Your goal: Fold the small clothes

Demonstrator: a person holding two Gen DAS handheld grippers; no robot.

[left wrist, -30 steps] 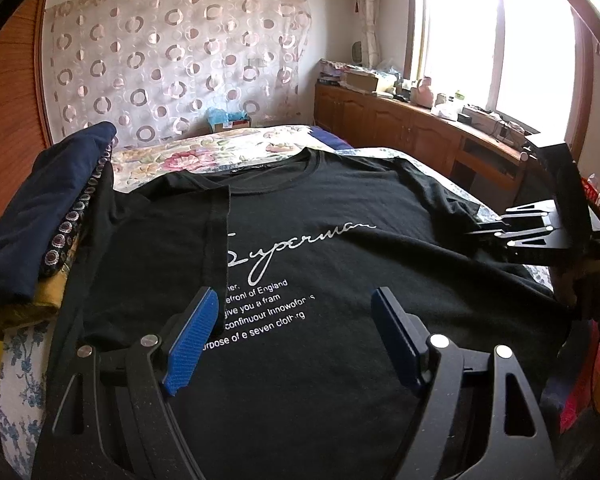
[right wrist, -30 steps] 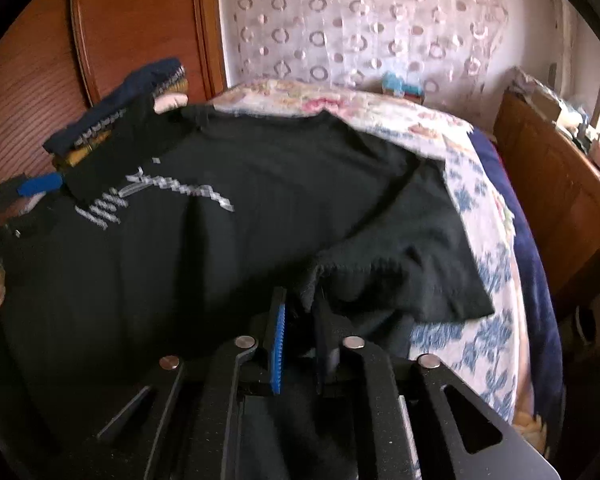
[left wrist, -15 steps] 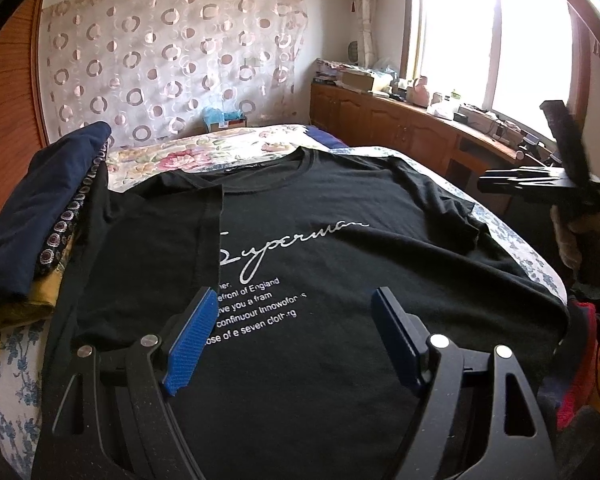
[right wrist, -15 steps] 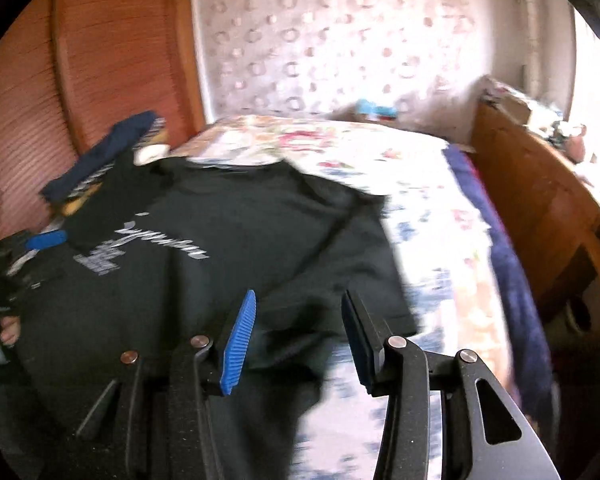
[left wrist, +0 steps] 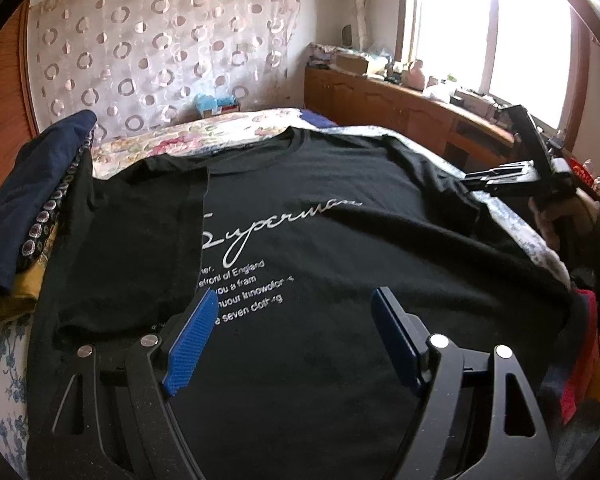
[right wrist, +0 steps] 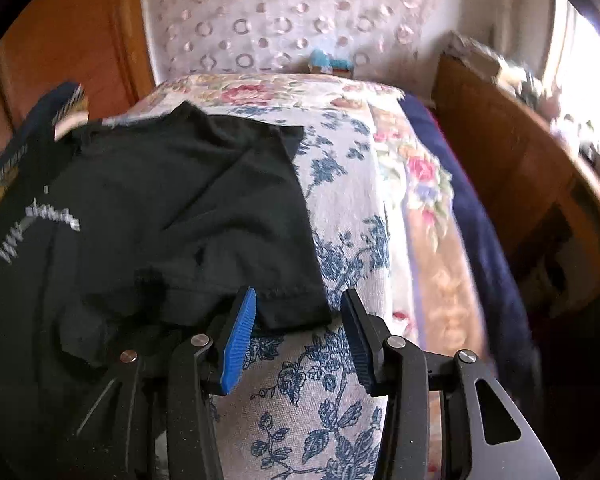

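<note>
A black T-shirt (left wrist: 308, 248) is seen spread face up across a bed covered with a floral sheet (right wrist: 352, 216), its chest printed with white script and several lines of small white text. One side of the shirt has been folded inward, so that a sleeve panel (left wrist: 140, 240) lies over the front and covers the start of the lettering. The other sleeve (right wrist: 256, 264) is laid flat toward the bed's edge, its hem resting on the blue-flowered cloth.

No containers are shown on the bed; a stack of folded clothes (left wrist: 24, 200), navy on top with yellow beneath, is piled just beside the shirt. A small blue box (left wrist: 216, 104) is set against the circle-patterned curtain (left wrist: 160, 52) at the head of the bed.

One shirt and two grippers are counted. The left gripper (left wrist: 292, 336) is held above the lower front of the shirt with its jaws wide and nothing between them. The right gripper (right wrist: 300, 332) is poised at the sleeve hem, its jaws closing, with the sleeve's corner between the blue pads (right wrist: 238, 344) but not pressed.
</note>
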